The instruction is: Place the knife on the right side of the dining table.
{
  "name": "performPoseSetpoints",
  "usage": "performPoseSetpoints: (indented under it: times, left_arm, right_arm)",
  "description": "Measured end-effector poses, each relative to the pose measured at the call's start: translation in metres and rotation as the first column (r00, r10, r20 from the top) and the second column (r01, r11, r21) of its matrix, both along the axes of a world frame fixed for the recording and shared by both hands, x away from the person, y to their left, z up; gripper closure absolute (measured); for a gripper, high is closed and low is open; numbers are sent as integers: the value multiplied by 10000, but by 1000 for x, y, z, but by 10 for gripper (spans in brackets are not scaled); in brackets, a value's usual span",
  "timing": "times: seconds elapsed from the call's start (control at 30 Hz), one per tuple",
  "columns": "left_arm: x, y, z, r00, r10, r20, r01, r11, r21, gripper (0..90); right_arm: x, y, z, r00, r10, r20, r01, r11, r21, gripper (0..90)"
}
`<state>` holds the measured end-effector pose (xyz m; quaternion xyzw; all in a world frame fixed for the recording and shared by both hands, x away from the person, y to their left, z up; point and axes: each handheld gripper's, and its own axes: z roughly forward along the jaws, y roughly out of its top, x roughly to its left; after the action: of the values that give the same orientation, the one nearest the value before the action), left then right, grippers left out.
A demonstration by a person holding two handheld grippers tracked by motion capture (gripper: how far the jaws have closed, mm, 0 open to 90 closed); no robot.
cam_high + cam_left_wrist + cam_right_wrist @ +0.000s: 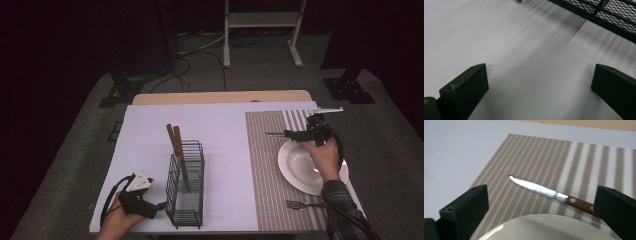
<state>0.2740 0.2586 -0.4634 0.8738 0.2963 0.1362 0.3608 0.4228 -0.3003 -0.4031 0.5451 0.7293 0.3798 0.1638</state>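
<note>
Lying on the striped mat (536, 160) just beyond the plate (544, 227) near the table's right edge, the knife (544, 190) sits free between the right tool's (541, 202) wide-open jaws; withdrawing straight should avoid nudging it. Left tool (539, 82) open, empty, beside the wire basket (185, 185).

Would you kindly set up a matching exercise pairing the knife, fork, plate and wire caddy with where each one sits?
Things:
1. knife
2. fork
3. plate
4. caddy

Places:
A. on the white sheet, beside the left gripper
B. on the striped mat, at its near edge
C. on the mat beyond the plate, between the open jaws of the right gripper
D. on the mat, under the right hand

Pairs: 1-C, 2-B, 3-D, 4-A
</note>
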Motion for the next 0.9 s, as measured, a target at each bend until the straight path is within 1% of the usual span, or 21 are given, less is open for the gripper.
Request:
performPoseSetpoints:
  times: [0.07,0.1,0.17,0.27,0.37,0.4,0.47,0.6,0.73,0.8,0.9]
  left_arm:
    - [0,0,0,10000,2,-2,-2,10000,-1,0]
    - [0,0,0,10000,1,-3,-1,10000,-4,0]
    - [0,0,0,10000,1,-3,-1,10000,-3,0]
    - [0,0,0,10000,-1,-15,1,10000,7,0]
    - [0,0,0,10000,-7,-21,7,10000,20,0]
    - [0,0,0,10000,-8,-20,8,10000,19,0]
    - [0,0,0,10000,-6,-15,6,10000,16,0]
    - [0,0,0,10000,-7,-18,7,10000,17,0]
    - [0,0,0,10000,0,-18,0,10000,3,0]
    - [0,0,0,10000,-1,-17,1,10000,4,0]
    - [0,0,0,10000,0,-16,0,10000,3,0]
  right_arm:
    - [-4,8,2,9995,309,52,-308,9995,-51,0]
    - [-7,14,4,9984,557,97,-556,9984,-119,0]
    - [-13,23,7,9958,885,253,-882,9960,-154,0]
    - [-21,36,12,9897,1371,409,-1368,9906,-101,0]
    - [-31,51,18,9793,1908,674,-1897,9816,-226,0]
    - [-35,56,20,9766,2037,696,-2026,9790,-221,0]
    - [-41,64,22,9681,2361,842,-2343,9717,-307,0]
    - [-54,81,23,9506,2957,944,-2926,9552,-450,0]
    - [-66,95,19,9336,3464,917,-3415,9376,-651,0]
    - [-71,101,17,9245,3700,918,-3649,9286,-671,0]
    - [-78,110,13,9083,4076,945,-4030,9129,-646,0]
